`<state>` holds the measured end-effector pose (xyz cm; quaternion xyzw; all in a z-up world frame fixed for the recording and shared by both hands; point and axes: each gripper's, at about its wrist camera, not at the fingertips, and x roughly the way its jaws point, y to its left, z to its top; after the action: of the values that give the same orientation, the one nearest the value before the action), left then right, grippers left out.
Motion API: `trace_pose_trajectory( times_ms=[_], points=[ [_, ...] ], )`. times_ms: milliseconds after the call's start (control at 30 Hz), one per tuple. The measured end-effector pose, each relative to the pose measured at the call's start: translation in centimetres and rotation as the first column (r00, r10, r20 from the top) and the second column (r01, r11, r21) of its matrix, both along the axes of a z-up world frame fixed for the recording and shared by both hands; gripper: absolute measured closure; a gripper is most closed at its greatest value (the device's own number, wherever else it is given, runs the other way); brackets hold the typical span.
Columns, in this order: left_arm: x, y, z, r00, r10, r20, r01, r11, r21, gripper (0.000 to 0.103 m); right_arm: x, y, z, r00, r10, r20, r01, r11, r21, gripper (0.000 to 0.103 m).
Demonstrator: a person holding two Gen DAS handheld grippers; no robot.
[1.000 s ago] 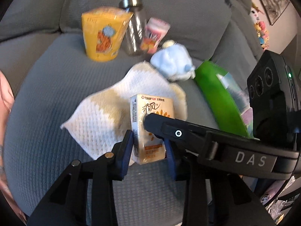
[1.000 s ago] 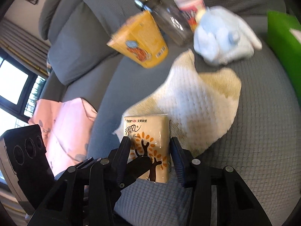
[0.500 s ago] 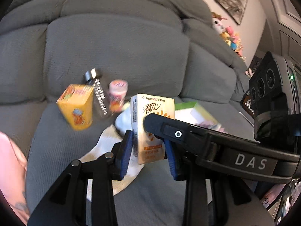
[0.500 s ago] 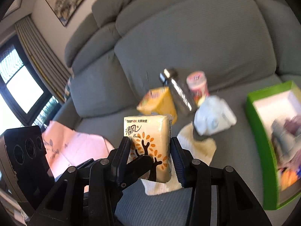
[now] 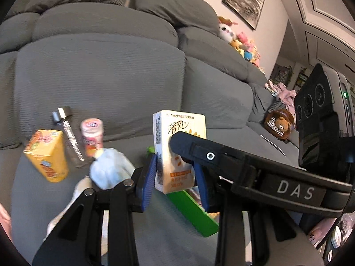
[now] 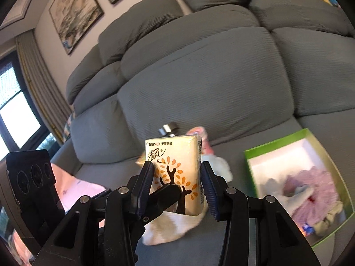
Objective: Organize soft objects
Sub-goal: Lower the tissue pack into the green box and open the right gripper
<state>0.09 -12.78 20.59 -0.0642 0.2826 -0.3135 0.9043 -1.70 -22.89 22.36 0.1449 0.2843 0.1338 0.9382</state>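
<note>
Transport step: tissue pack (image 6: 175,173) clamped between both left gripper (image 5: 176,182) and right gripper (image 6: 177,186), held above sofa seat (image 5: 88,199); next move probably lowers it into green box (image 6: 277,141)

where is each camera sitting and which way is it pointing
Left wrist: on the left gripper, looking along its fingers at the sofa; the right gripper's finger crosses in front.
Right wrist: on the right gripper, facing sofa and green box; the left gripper's finger shows.
Shared: the tissue pack, clamped by both.
</note>
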Motion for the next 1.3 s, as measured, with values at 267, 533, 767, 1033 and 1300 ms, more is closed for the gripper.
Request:
trace_pose_trajectory(
  times_ms=[267, 533, 767, 1033, 1300],
  points=[
    [2.1, -5.4, -1.7, 0.992, -0.101, -0.074, 0.101, 0.995, -0.006, 0.071, 0.9, -5.9, -1.9, 0.991, -0.125, -0.047, 0.127, 0.991, 0.038, 0.056],
    [4.0, -10.2, -4.0, 0.969, -0.174, -0.177, 0.178, 0.984, 0.009, 0.072, 1.2, -10.7, -4.5, 0.970, -0.206, -0.125, 0.216, 0.974, 0.070, 0.056],
    [5.6, -12.9, -6.3, 0.939, -0.212, -0.272, 0.224, 0.975, 0.014, 0.072, 2.2, -14.0, -7.2, 0.942, -0.262, -0.209, 0.285, 0.954, 0.088, 0.056],
    [6.4, -14.6, -8.1, 0.907, -0.229, -0.352, 0.254, 0.967, 0.024, 0.072, 2.9, -16.3, -9.5, 0.907, -0.306, -0.291, 0.345, 0.934, 0.095, 0.056],
    [6.6, -15.3, -8.9, 0.885, -0.234, -0.404, 0.263, 0.965, 0.018, 0.071, 3.3, -17.2, -10.6, 0.881, -0.329, -0.339, 0.380, 0.920, 0.094, 0.056]
  ],
)
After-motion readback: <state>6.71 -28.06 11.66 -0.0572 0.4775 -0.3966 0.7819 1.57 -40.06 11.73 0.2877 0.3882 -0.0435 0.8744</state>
